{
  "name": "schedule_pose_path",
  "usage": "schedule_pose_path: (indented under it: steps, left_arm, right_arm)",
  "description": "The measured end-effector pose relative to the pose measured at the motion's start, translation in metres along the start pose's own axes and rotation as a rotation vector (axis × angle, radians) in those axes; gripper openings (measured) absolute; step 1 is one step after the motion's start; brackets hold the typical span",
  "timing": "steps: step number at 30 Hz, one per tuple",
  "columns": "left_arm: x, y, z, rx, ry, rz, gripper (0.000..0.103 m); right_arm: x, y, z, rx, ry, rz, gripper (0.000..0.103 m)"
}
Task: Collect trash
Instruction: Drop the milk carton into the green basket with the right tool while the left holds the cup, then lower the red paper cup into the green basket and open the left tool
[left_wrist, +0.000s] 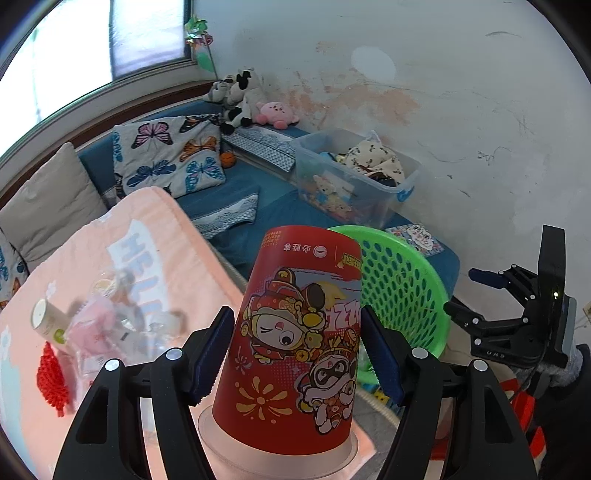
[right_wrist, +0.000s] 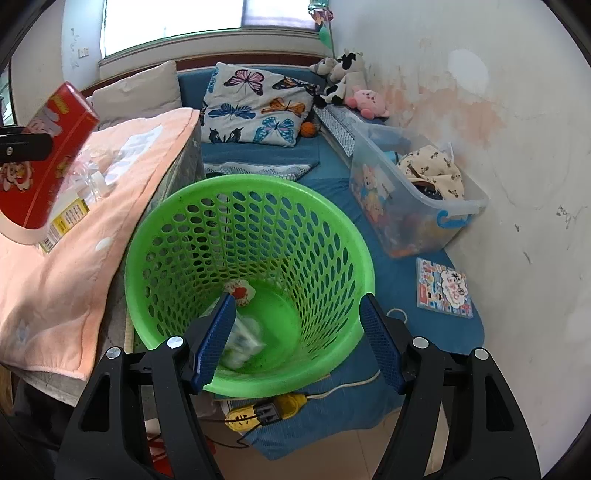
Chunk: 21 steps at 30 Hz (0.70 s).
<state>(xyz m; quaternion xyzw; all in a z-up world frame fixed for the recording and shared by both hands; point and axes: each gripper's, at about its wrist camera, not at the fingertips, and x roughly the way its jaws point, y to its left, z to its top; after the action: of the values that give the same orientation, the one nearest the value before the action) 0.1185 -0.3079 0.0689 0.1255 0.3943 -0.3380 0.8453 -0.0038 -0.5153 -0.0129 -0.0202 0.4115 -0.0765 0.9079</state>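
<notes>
My left gripper is clamped on the upside-down red cup, lifted beside the green basket, while my right gripper hangs wide and empty over it; tilting carelessly, I could drop the cup outside the rim.

the right gripper hangs with its jaws apart over a green perforated plastic basket holding crumpled wrappers. at left, a red printed paper cup sits clamped in the left gripper, above a peach towel-covered surface.
</notes>
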Motion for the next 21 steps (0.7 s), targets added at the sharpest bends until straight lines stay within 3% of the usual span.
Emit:
schedule_pose_path:
  steps: [12,21]
  left_arm:
    - [0.036,-0.031,0.021,0.024,-0.012,-0.043,0.067]
    - [0.077,-0.047,0.024,-0.010,0.024,-0.075,0.067]
  right_arm:
    - [-0.010,-0.006,0.000,0.020,-0.023,0.001,0.074]
    - [-0.011,-0.010,-0.005,0.050,-0.033,0.026,0.076]
